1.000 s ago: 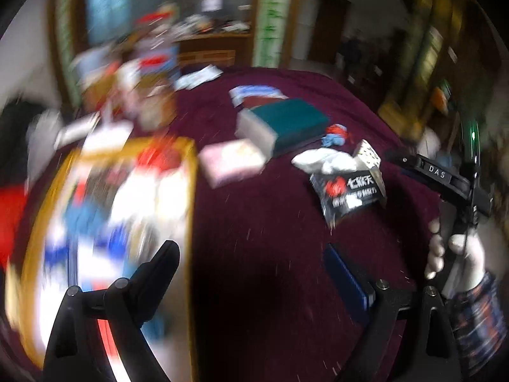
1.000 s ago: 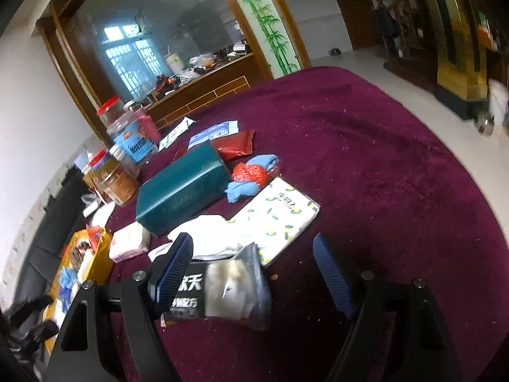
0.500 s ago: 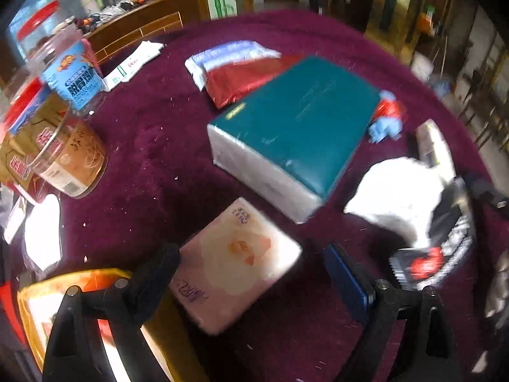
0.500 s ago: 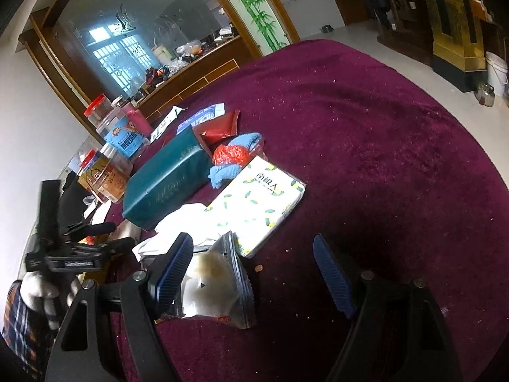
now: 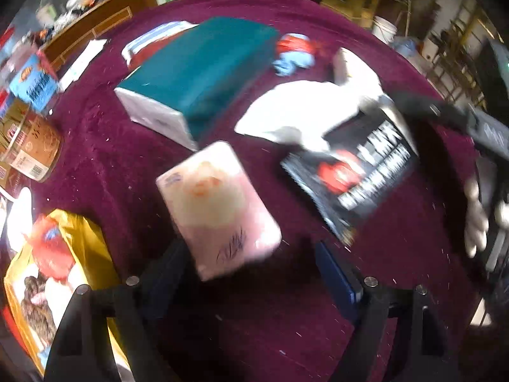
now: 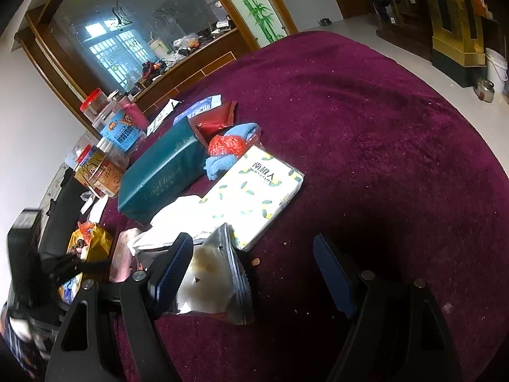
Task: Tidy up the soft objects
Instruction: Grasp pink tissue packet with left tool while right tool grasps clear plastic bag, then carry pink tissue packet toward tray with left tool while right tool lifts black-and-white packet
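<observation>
Two grippers hang over a maroon tabletop (image 6: 366, 121) strewn with soft packs. The landmark is the teal tissue pack (image 5: 203, 73), lying flat near the middle of the clutter. Just in front of it lies the pink tissue pack (image 5: 219, 207), whose near end reaches between the spread fingers of the left gripper (image 5: 254, 261); those jaws stand wide open and whether a pad touches the pack cannot be told through the blur. To the right of the teal pack a white cloth (image 5: 305, 111) lies crumpled, and a black snack bag (image 5: 353, 172) overlaps its near edge. Beyond the teal pack's far right corner sits a blue and red cloth bundle (image 6: 229, 149), and beside that a lemon-print tissue pack (image 6: 257, 194). Left of the teal pack stand plastic jars (image 6: 105, 172), and nearer the camera on that side lies a yellow snack bag (image 5: 51, 273). The right gripper (image 6: 254, 270) also has its jaws open; the black snack bag's silver back (image 6: 216, 283) rests against its left finger, nothing clamped.
</observation>
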